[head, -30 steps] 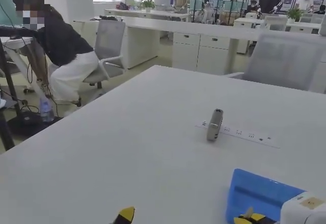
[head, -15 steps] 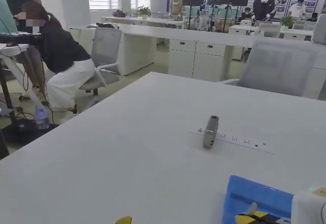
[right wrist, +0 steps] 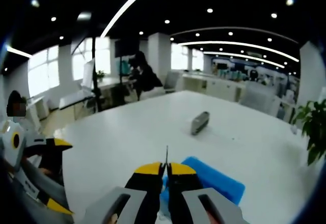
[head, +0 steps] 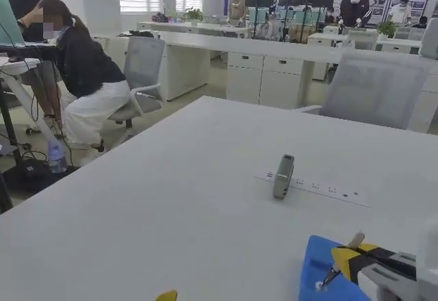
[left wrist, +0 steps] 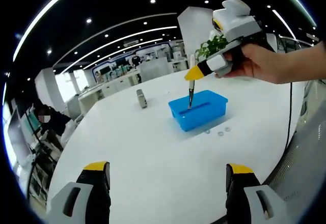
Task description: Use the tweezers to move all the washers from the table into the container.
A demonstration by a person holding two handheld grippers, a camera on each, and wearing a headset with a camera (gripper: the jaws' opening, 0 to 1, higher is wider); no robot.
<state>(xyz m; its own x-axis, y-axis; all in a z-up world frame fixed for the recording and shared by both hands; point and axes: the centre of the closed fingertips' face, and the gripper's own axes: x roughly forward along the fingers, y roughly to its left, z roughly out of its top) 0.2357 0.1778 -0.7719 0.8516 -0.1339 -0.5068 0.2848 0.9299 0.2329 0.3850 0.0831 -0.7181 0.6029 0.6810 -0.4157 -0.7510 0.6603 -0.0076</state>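
My right hand-held gripper (right wrist: 166,169) is clamped on the tweezers (left wrist: 190,94), its jaws pressed together around the shaft. The tips hang point-down over the blue container (left wrist: 204,114), just inside its rim. Whether a washer sits between the tips I cannot tell; anything there is too small to make out. My left hand-held gripper (left wrist: 167,168) has its jaws spread wide with nothing between them, low over the counter (left wrist: 142,152). I see two risks from here. The tweezers are a thin tool in blunt jaws, so they could twist or slide in the grip when I press them onto a flat washer. A washer pinched by its edge could also spring away over the smooth counter, or off its edge, which lies near. The left gripper view shows a few washers (left wrist: 220,132) lying on the counter just beside the container's near wall, outside it. The head view stops at the container's far part, so it tells me nothing of that patch. The right gripper view looks along the tweezers toward a grey block (right wrist: 199,123) farther off.
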